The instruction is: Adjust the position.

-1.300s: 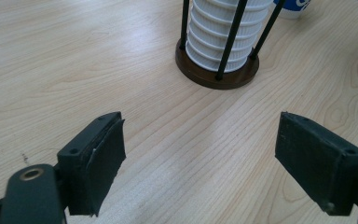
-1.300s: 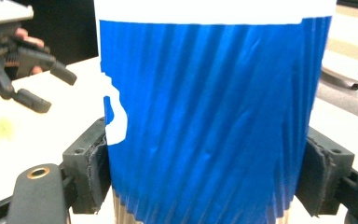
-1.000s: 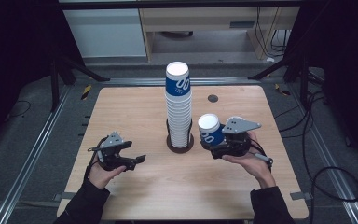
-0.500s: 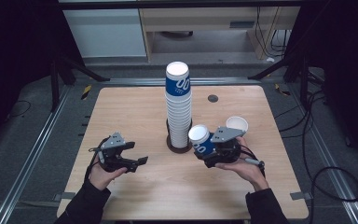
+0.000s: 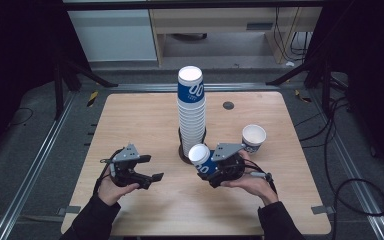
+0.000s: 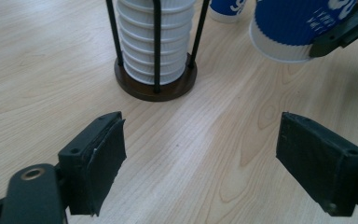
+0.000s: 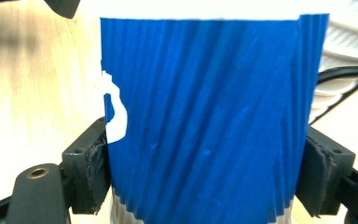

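Note:
A tall stack of blue-and-white paper cups (image 5: pixel 191 107) stands in a wire holder with a dark round base (image 6: pixel 154 89) at the table's middle. My right gripper (image 5: pixel 209 168) is shut on a blue ribbed paper cup (image 5: pixel 201 158), tilted with its mouth toward the upper left, just in front of the holder. In the right gripper view the pads (image 7: pixel 95 172) press both sides of the cup (image 7: pixel 205 116). My left gripper (image 5: pixel 151 178) rests low at the front left, open with nothing between its fingers (image 6: pixel 98 163). It faces the holder and the held cup (image 6: pixel 298 28).
A second paper cup (image 5: pixel 253 137) stands upright on the wooden table (image 5: pixel 130 120) to the right of the stack, behind my right hand. A small dark disc (image 5: pixel 228 105) lies near the far edge. Metal rails and cables run along the table's sides.
My right gripper has carried the blue cup left and down, tilting it, and the upright cup behind it has come into sight. The left gripper has stayed put.

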